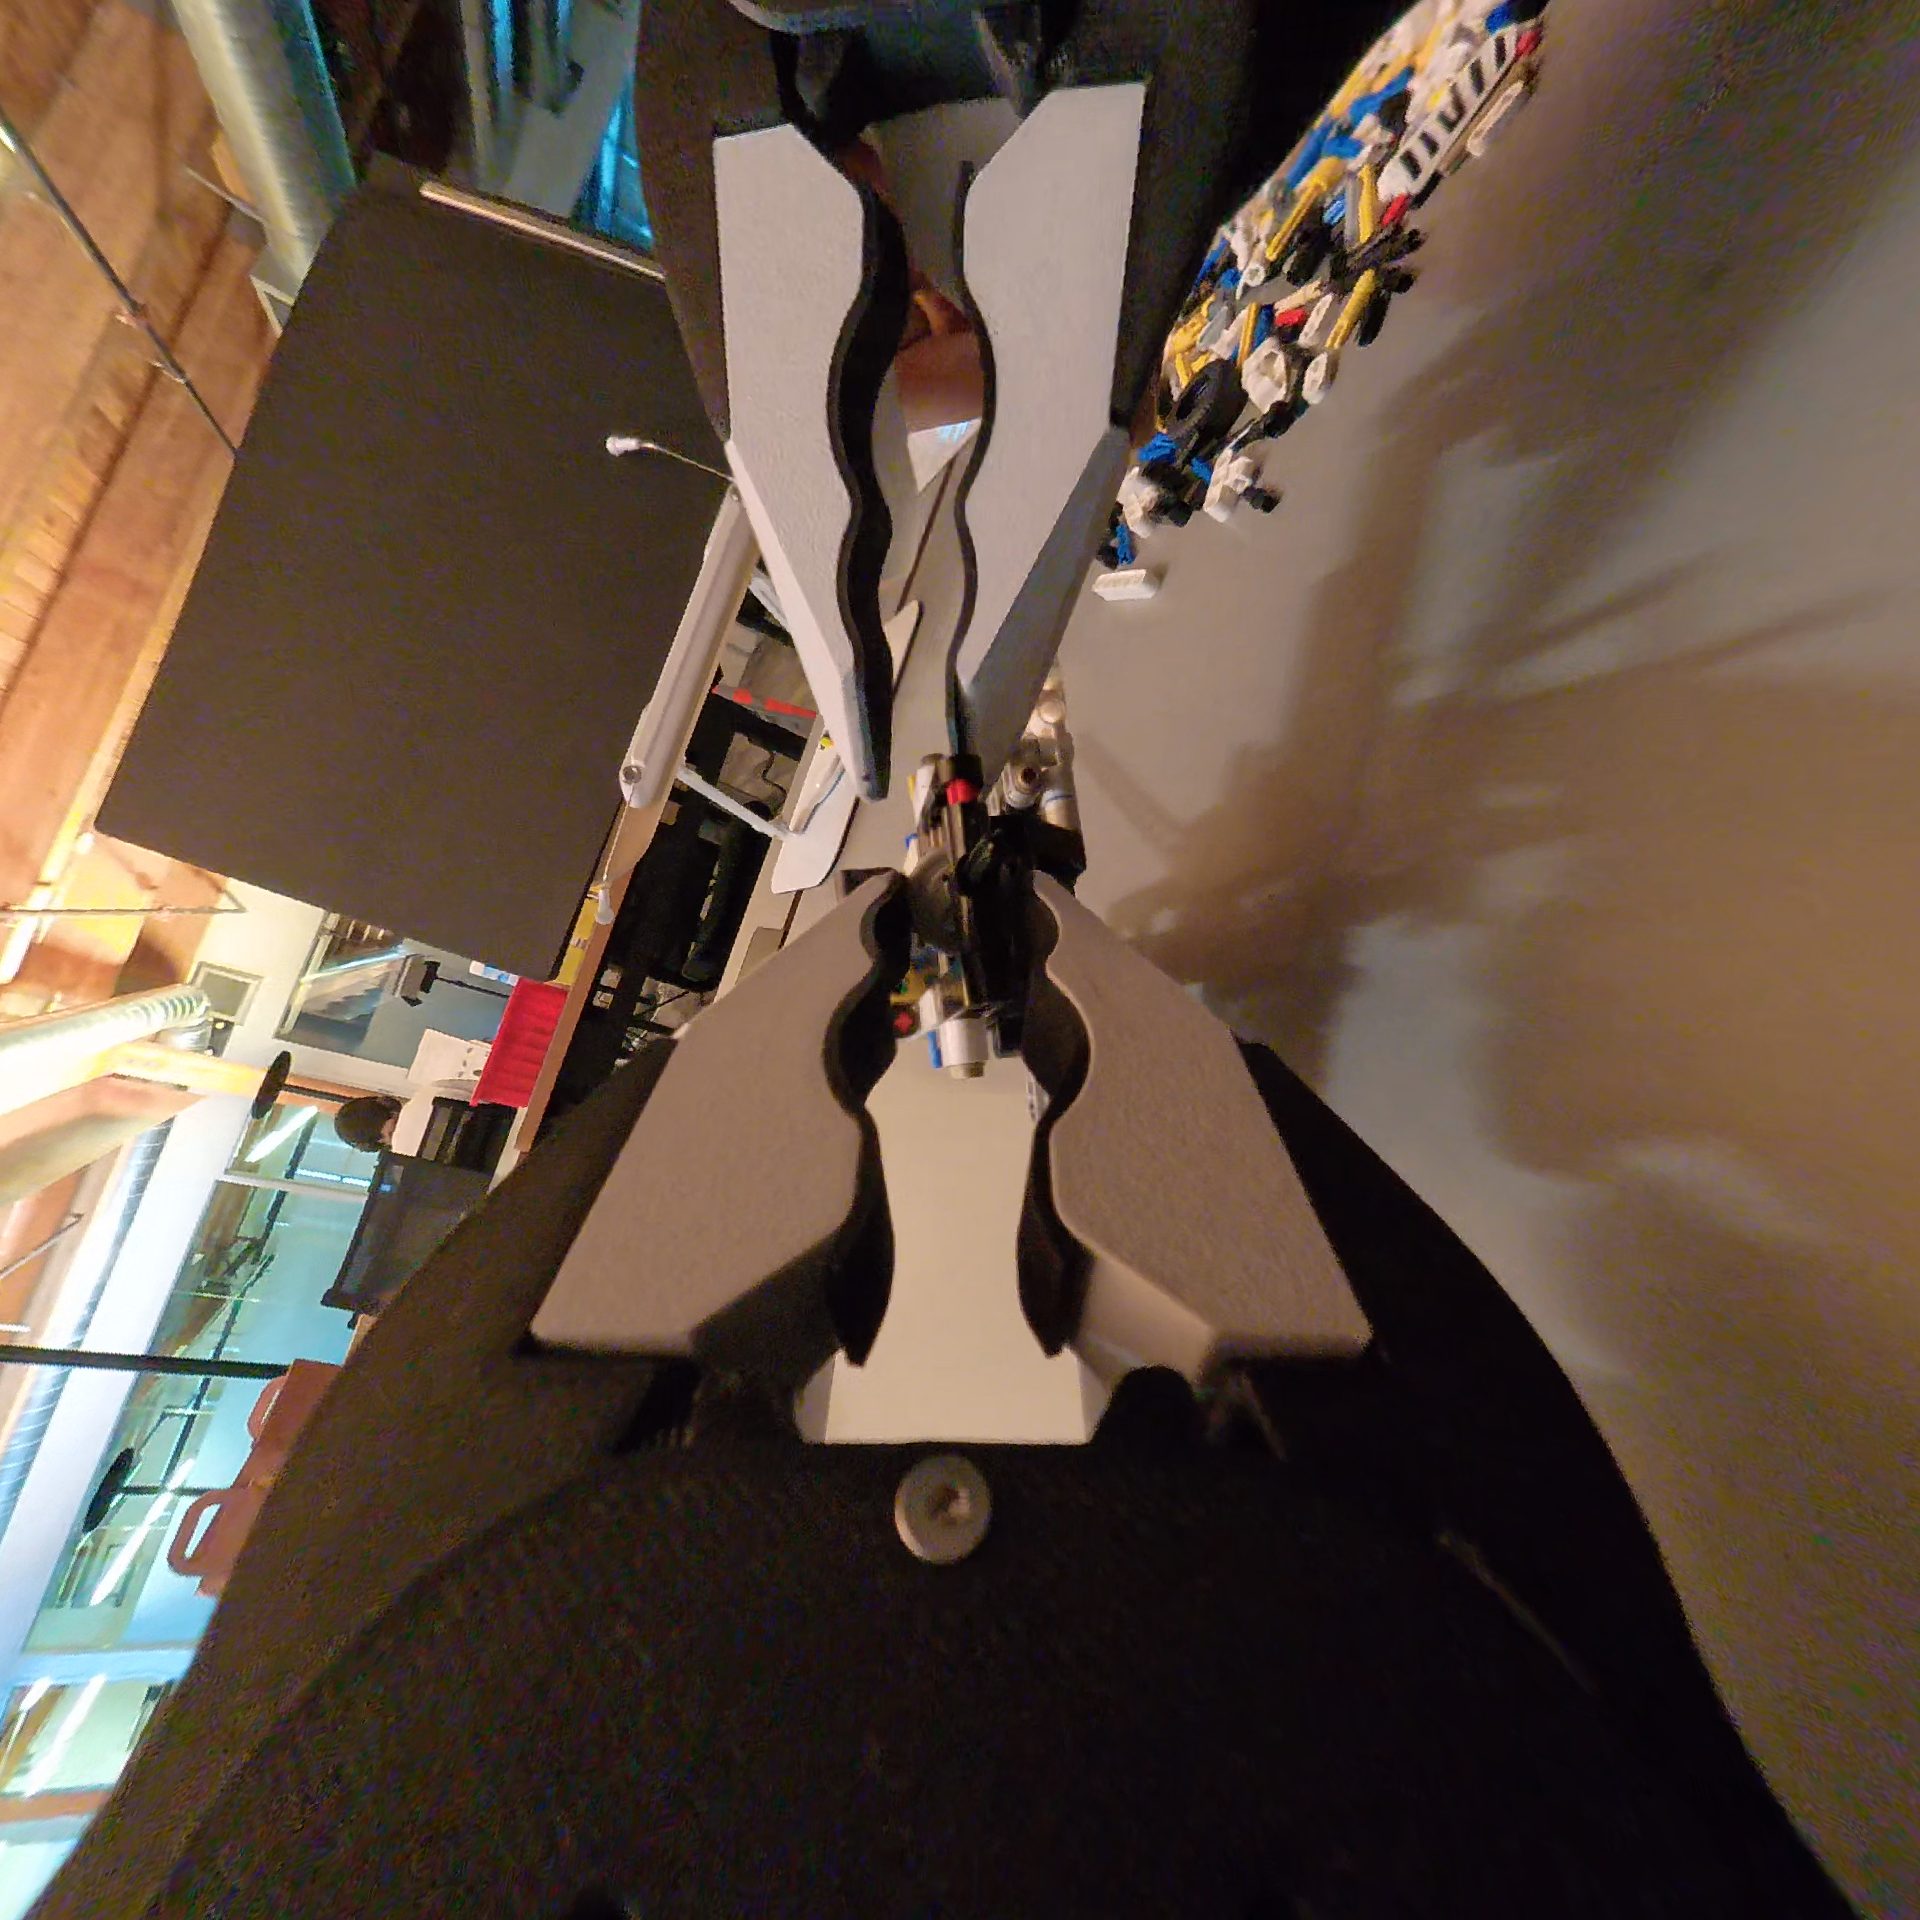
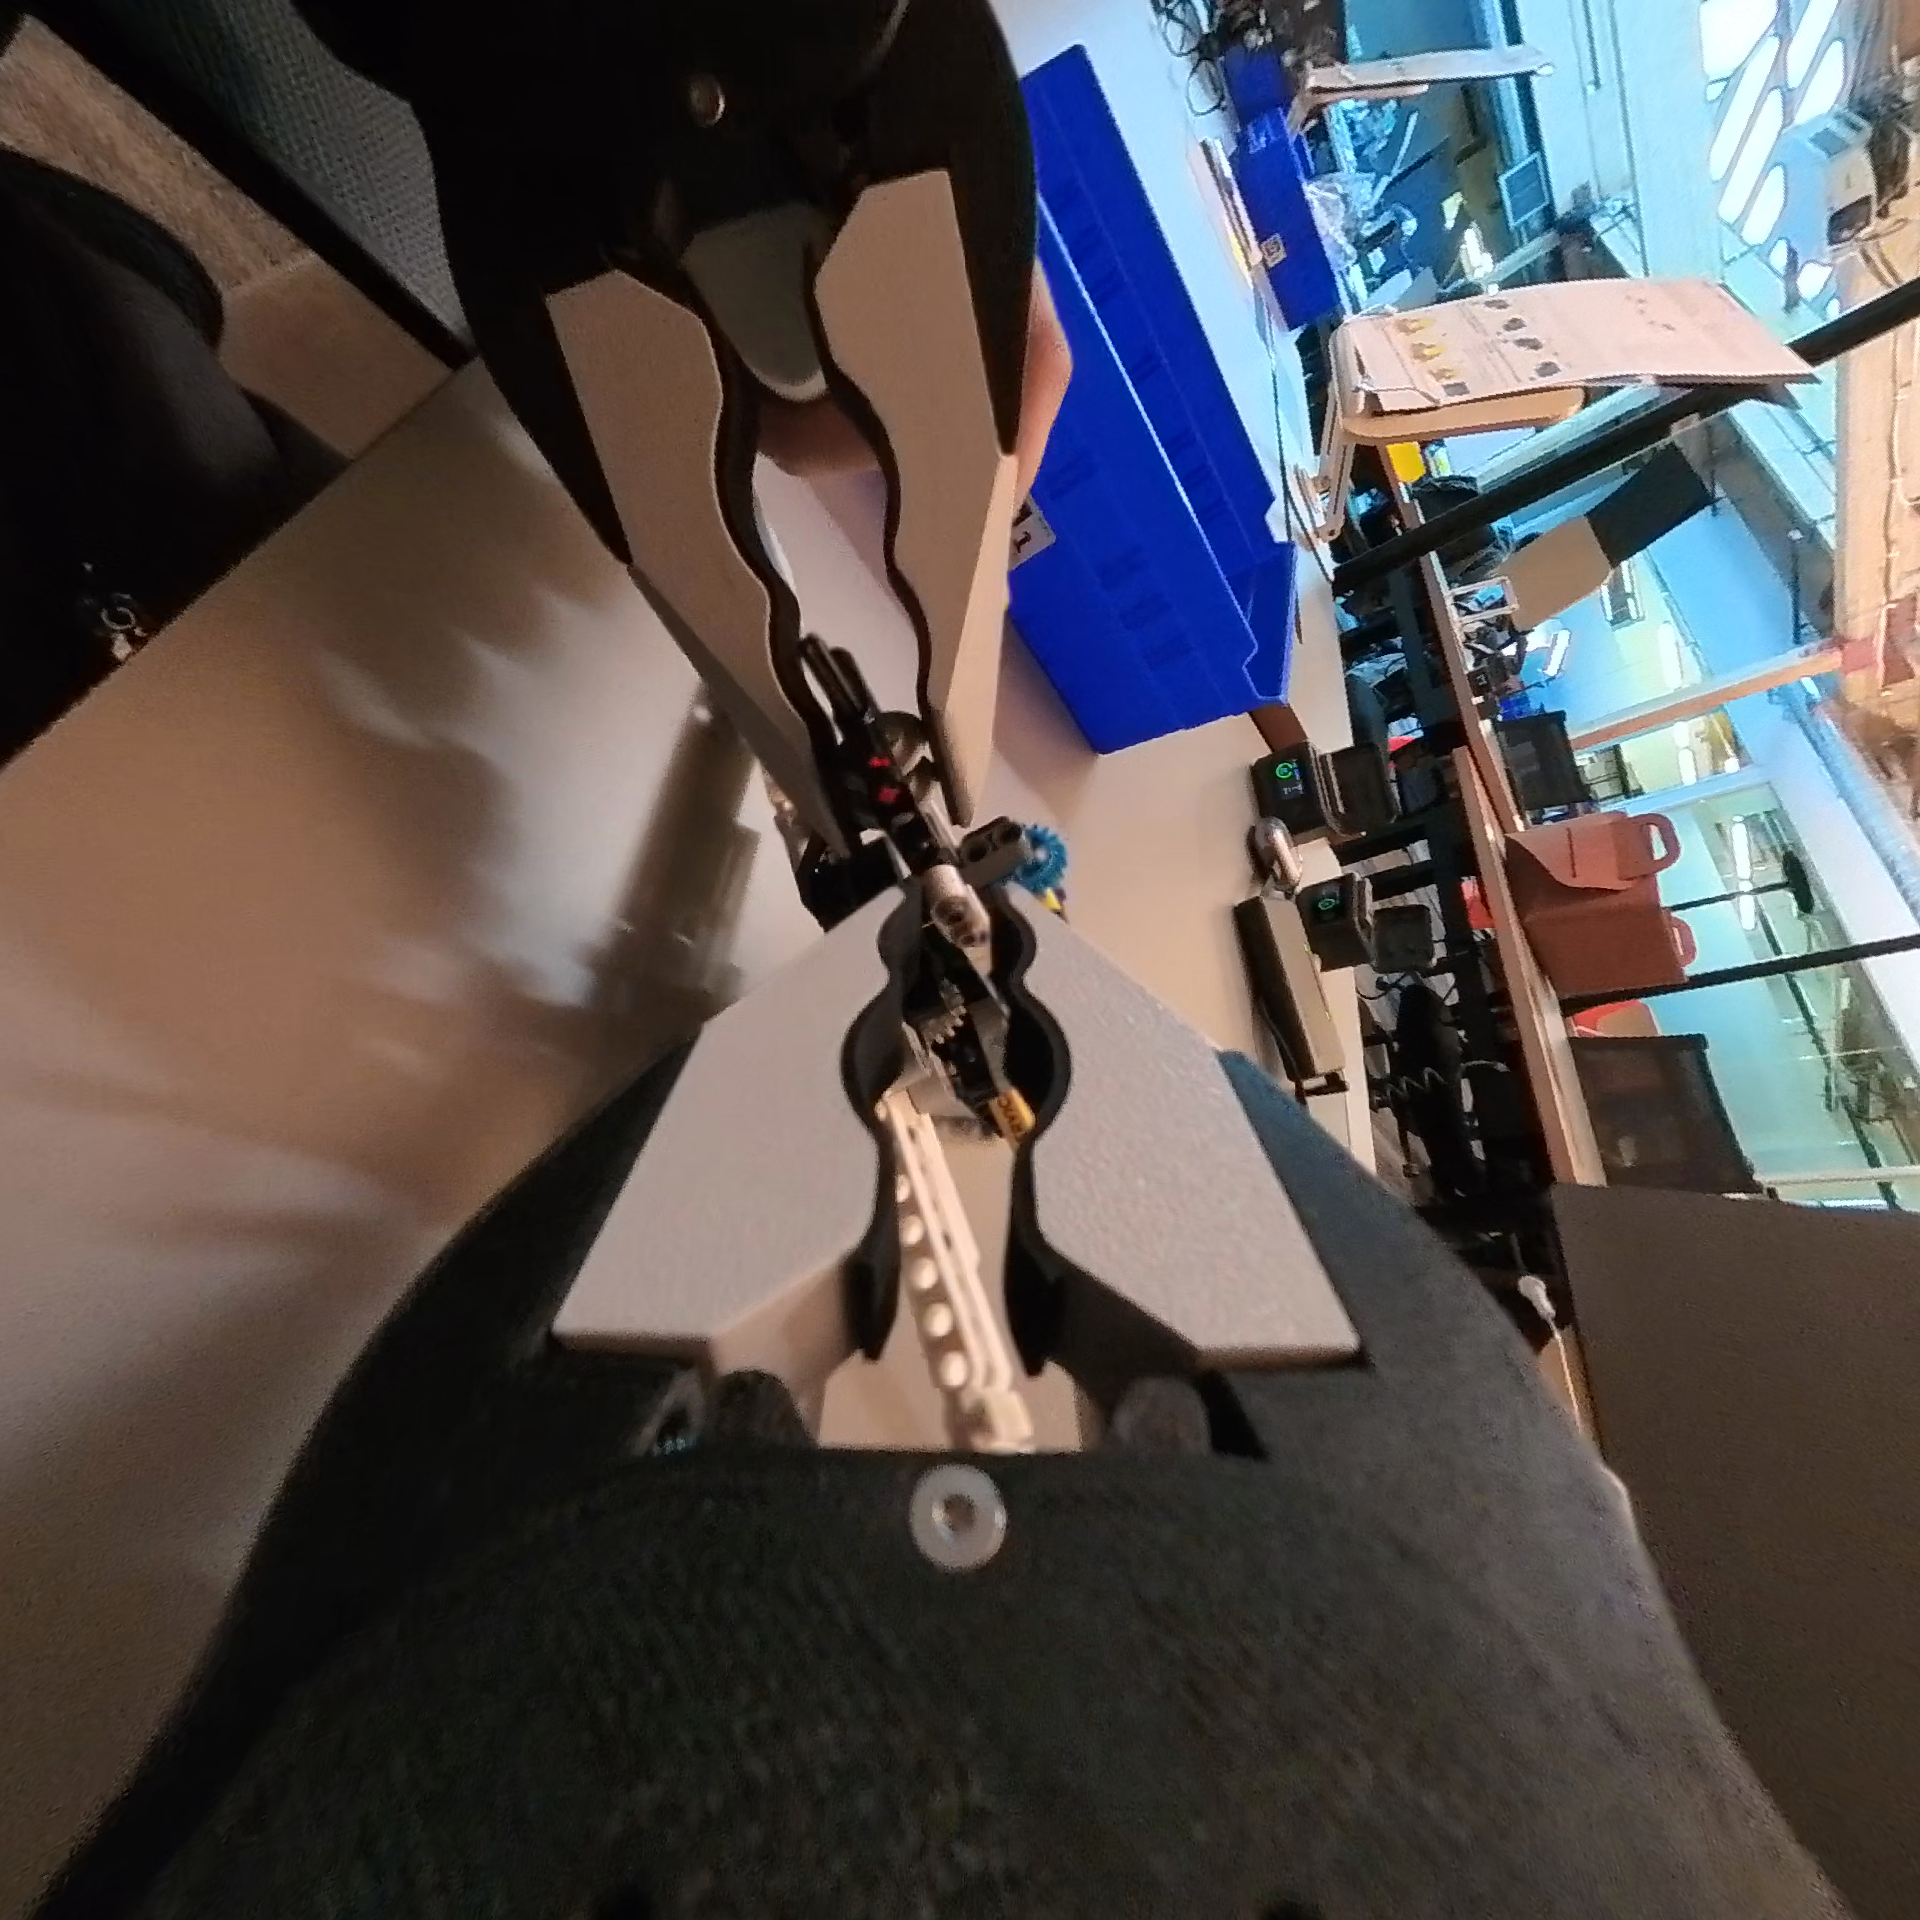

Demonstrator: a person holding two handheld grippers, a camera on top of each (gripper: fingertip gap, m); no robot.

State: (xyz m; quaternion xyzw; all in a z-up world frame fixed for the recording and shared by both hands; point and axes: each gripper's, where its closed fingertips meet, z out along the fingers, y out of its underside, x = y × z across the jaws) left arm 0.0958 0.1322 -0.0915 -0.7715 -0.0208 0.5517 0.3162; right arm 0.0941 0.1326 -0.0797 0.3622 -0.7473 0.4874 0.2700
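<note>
Both grippers grip same toy-brick assembly [image 1: 966, 935], long axis running fingertip to fingertip. Left gripper [image 1: 966, 914] fingers clenched on its black-grey end; right gripper [image 2: 951, 925] fingers clenched on opposite gear end, white beam [image 2: 935, 1247] trailing back between them. Loose brick pile [image 1: 1320, 270] well apart on table [image 1: 1558, 727].

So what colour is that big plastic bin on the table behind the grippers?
Bright blue; it shows best in the right wrist view.

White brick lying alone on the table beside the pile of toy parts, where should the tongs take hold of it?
Pinch the white brick across its two long sides at mid-length, coming straight down onto it: it lies flat, clear of the pile, with bare table around it.
</note>
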